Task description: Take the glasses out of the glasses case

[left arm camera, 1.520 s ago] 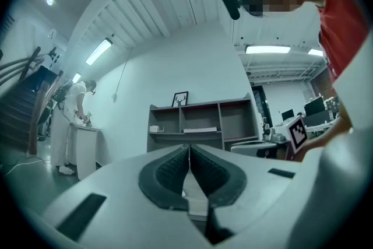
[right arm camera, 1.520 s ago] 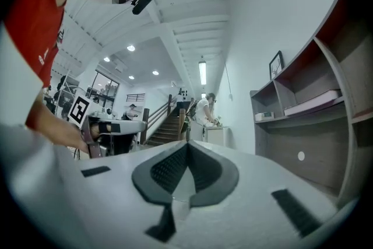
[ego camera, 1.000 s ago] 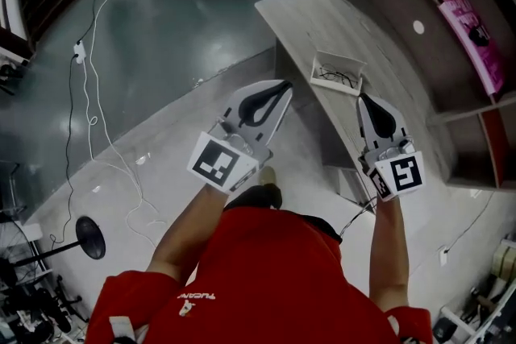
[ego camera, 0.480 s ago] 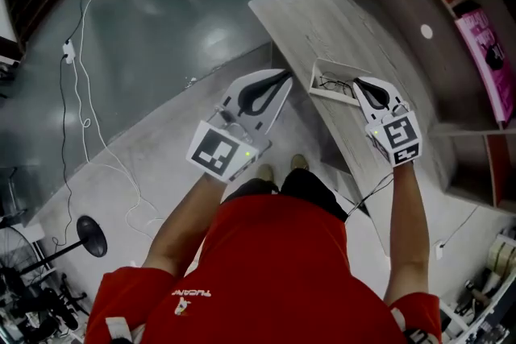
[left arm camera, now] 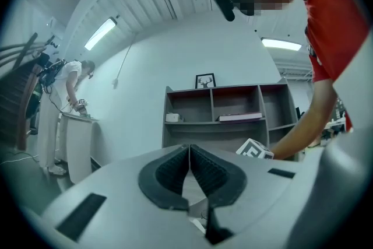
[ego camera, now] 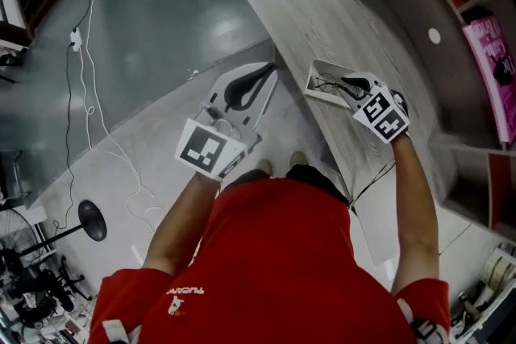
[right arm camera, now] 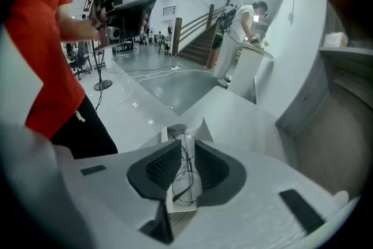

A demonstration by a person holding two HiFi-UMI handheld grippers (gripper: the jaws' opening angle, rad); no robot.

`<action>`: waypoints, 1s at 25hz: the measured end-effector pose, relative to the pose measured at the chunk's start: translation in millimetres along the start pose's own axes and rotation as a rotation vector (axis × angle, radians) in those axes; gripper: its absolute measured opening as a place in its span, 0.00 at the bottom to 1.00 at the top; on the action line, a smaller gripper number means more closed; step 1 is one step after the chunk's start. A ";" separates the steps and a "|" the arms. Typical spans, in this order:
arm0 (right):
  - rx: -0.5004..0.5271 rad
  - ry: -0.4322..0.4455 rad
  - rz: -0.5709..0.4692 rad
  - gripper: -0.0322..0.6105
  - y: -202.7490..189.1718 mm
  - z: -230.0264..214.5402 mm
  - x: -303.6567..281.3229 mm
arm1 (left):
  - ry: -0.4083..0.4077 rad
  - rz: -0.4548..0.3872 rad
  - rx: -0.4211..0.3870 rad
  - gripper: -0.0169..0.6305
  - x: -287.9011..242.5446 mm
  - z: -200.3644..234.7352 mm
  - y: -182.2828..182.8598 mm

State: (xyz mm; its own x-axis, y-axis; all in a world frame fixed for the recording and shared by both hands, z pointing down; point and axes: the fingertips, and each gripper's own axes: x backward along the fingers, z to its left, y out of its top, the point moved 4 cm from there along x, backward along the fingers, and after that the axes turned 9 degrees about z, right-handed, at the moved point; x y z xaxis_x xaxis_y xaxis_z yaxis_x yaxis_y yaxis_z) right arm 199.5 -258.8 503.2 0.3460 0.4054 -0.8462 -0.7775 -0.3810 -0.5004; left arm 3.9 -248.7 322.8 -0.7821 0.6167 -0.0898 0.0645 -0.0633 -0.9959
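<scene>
Glasses [right arm camera: 185, 171] lengthwise along glasses case [right arm camera: 176, 129]

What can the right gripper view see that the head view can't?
Only the right gripper view: a staircase, a person in white at a counter, and the glasses lying between the right claw's opening jaws. Only the head view: the pink book on the shelf and the marker cube on the right claw. Both: the open white case on the wooden table.
</scene>
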 end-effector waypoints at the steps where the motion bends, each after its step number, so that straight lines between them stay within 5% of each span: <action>1: 0.008 0.016 0.017 0.17 -2.4 1.4 -4.8 | 0.006 0.007 0.001 0.05 0.4 -0.1 -1.6; 15: 0.055 0.093 0.213 0.25 -28.8 -2.2 -52.7 | 0.032 0.065 0.001 0.05 0.3 -10.4 -14.7; 25: 0.109 0.197 0.258 0.19 -29.9 -1.0 -65.9 | 0.007 0.140 -0.001 0.05 4.9 -14.7 -26.5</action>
State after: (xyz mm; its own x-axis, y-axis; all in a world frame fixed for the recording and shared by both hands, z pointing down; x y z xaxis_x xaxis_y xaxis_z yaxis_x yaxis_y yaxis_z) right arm 200.5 -274.9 573.7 0.2167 0.1346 -0.9669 -0.9006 -0.3547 -0.2512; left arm 7.5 -232.5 348.6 -0.7611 0.6075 -0.2275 0.1727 -0.1483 -0.9737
